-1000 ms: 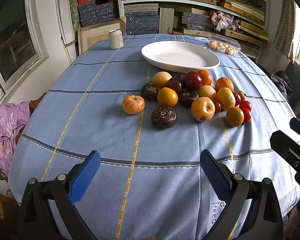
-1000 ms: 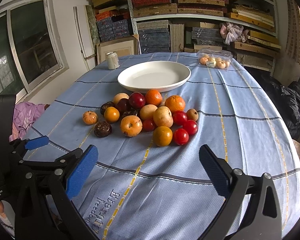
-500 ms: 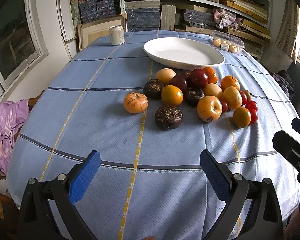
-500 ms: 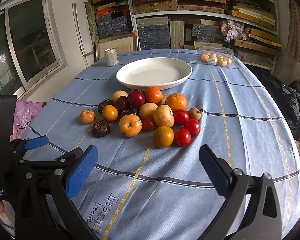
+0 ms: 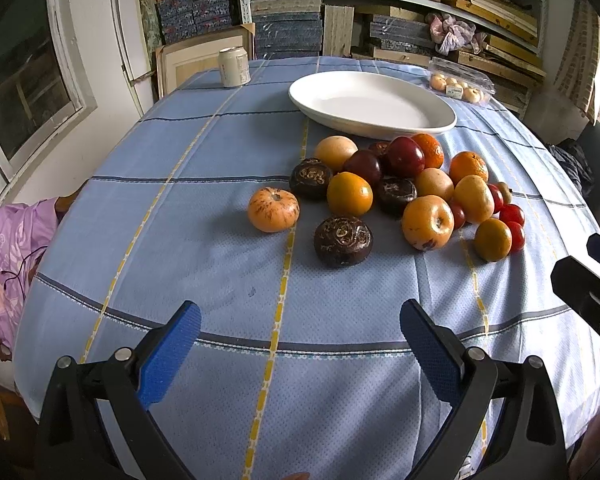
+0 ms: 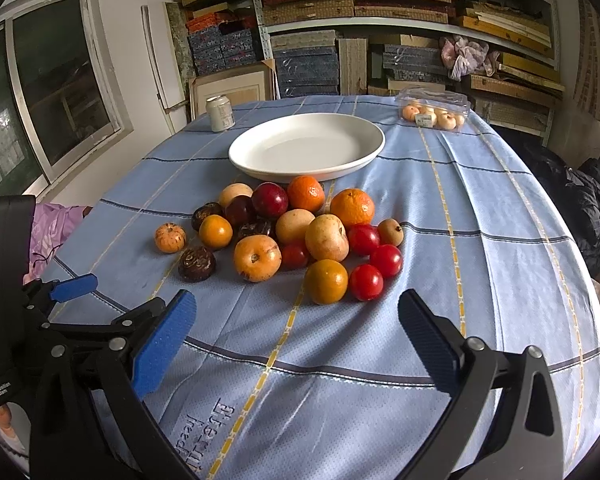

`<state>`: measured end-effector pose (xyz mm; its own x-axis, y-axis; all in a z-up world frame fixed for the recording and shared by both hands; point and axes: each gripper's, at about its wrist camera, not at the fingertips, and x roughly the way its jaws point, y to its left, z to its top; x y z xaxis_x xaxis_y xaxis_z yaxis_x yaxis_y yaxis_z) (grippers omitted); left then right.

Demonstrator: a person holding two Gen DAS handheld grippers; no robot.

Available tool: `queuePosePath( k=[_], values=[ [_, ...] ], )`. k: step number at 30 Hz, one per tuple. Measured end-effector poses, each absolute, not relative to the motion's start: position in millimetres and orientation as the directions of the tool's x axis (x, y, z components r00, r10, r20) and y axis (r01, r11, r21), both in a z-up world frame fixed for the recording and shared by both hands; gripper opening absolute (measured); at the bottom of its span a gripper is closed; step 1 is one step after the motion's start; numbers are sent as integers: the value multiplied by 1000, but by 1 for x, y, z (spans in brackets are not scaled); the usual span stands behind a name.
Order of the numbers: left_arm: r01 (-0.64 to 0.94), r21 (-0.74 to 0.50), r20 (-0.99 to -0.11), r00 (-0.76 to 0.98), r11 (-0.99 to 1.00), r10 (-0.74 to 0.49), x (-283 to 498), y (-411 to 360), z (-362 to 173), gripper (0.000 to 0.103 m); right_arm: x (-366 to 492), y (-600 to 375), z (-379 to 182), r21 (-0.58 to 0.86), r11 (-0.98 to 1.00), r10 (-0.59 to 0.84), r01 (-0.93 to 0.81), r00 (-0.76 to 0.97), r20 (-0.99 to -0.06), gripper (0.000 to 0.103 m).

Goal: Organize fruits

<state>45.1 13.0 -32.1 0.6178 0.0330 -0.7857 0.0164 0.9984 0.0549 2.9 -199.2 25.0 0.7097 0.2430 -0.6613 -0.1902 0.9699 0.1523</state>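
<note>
Both the left gripper [image 5: 300, 344] and right gripper [image 6: 296, 332] hung wide apart, empty, near one white plate [image 6: 306, 146] and three dark carved fruits [image 5: 343, 240].

We see a woven blue cloth [image 6: 480, 208] with a fine dotted weave covering the bench, matt with a slight sheen. The white plate [image 6: 306, 148] looks like smooth, glossy ceramic. The red tomatoes [image 6: 366, 282] shine; the dark fruits [image 5: 343, 240] are rough and dull. Each hand-held gripper [image 5: 300, 354] is matt black plastic with textured blue pads [image 5: 172, 354].
</note>
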Motion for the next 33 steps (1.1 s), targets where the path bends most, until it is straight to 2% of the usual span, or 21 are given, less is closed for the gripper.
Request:
queuePosePath(
  k=[13,18,22,27,33],
  values=[
    [25,55,-788,615,998,28,47,12,-32,100,7,-201,26,156,970,244,-188,713,-657,99],
    [49,-22,-815,577,999,-46,57,27,-41,100,14,-210,22,155,975,224,-162,707,-670,99],
    [39,-1,-815,579,999,-23,71,41,-46,100,25,-234,16,187,976,209,-110,710,-672,99],
    [65,-44,-822,565,997,-73,96,52,-50,100,36,-251,7,196,977,194,-84,729,-656,99],
    [107,11,-833,551,994,-51,122,57,-53,100,42,-246,0,138,984,176,-114,746,-642,99]
  ],
)
